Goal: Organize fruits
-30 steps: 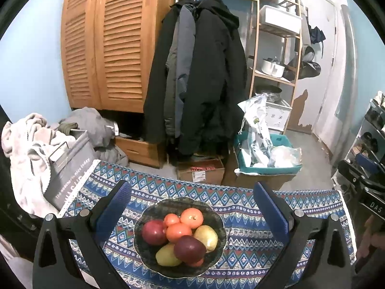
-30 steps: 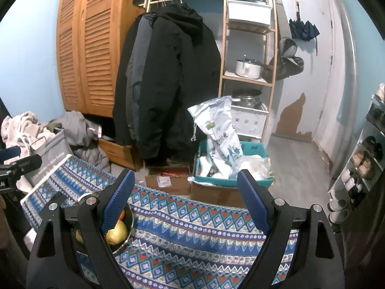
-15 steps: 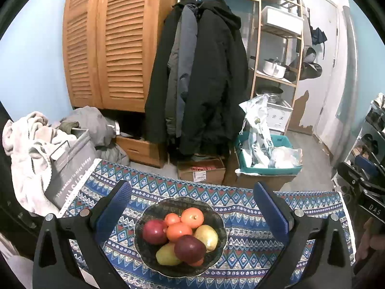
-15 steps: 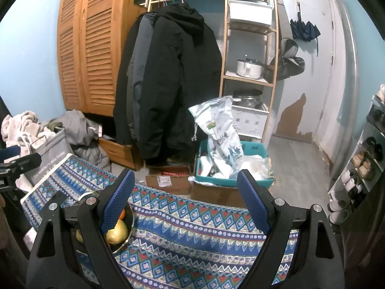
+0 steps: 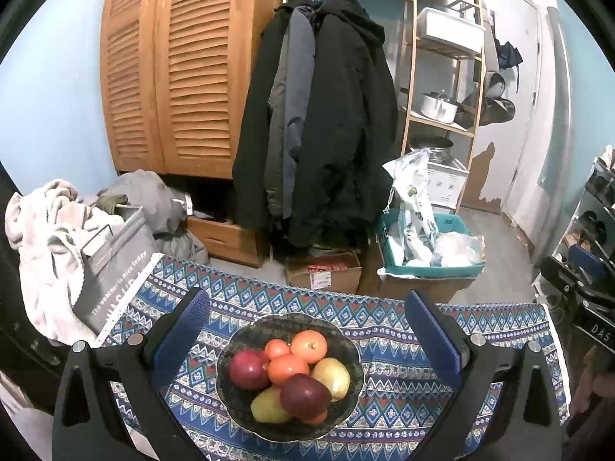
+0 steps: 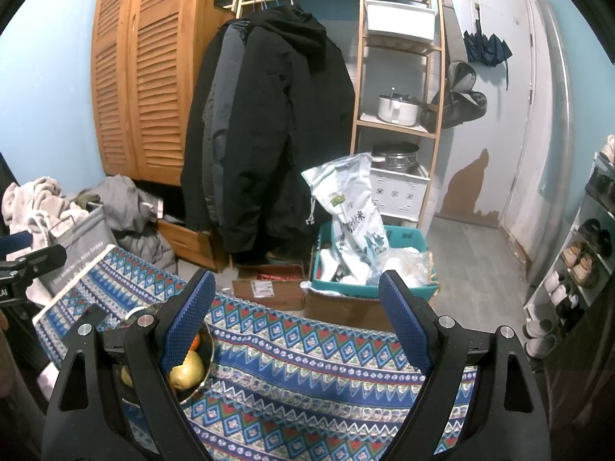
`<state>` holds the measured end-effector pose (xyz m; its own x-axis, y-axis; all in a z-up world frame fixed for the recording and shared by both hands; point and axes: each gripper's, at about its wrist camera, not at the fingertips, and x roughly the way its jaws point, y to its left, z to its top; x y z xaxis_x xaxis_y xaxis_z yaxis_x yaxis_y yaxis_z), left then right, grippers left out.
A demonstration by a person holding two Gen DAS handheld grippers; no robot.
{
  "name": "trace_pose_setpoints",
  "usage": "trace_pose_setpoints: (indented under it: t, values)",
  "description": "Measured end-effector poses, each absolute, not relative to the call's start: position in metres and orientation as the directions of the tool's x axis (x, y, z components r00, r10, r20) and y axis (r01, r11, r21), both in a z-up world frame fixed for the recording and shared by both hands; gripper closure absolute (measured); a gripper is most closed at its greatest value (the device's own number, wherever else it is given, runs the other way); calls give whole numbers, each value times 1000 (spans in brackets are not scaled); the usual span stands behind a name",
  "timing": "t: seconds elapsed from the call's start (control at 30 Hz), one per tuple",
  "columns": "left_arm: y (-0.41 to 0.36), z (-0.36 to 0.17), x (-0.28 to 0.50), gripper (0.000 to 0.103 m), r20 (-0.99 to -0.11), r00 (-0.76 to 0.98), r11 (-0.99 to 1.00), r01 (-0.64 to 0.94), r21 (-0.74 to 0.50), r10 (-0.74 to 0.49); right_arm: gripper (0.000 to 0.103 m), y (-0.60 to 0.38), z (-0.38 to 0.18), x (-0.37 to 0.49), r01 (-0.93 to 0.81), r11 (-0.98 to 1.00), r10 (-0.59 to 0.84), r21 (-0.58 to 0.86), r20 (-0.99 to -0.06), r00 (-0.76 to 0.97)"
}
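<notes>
Both claws apart — left claw (image 5: 303, 317), right claw (image 6: 294, 296) — over patterned tablecloth (image 5: 403, 315), coats (image 5: 326, 115) behind

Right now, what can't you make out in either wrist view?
- Right wrist view: most of the bowl and its fruit, hidden behind the right gripper's near finger.
- Left wrist view: the orange fruit under the dark red apple, mostly covered.
- Neither view shows where sorted fruit should go.

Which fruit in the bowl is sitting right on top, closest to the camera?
The dark red apple at the front of the bowl. It rests on the yellow pears, while the other red apple sits lower, at the left.
</notes>
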<state>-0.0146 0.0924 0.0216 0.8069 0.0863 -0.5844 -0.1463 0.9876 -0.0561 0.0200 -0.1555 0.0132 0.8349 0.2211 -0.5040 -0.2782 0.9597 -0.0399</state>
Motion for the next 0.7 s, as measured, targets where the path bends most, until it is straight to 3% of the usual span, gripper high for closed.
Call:
trace_pose_setpoints:
  t: [0.7]
  values:
    - [94,20,-19,1,-581,808,986,-154,-55,94,17,-155,13,20,-278,960,220,-42,-504,835]
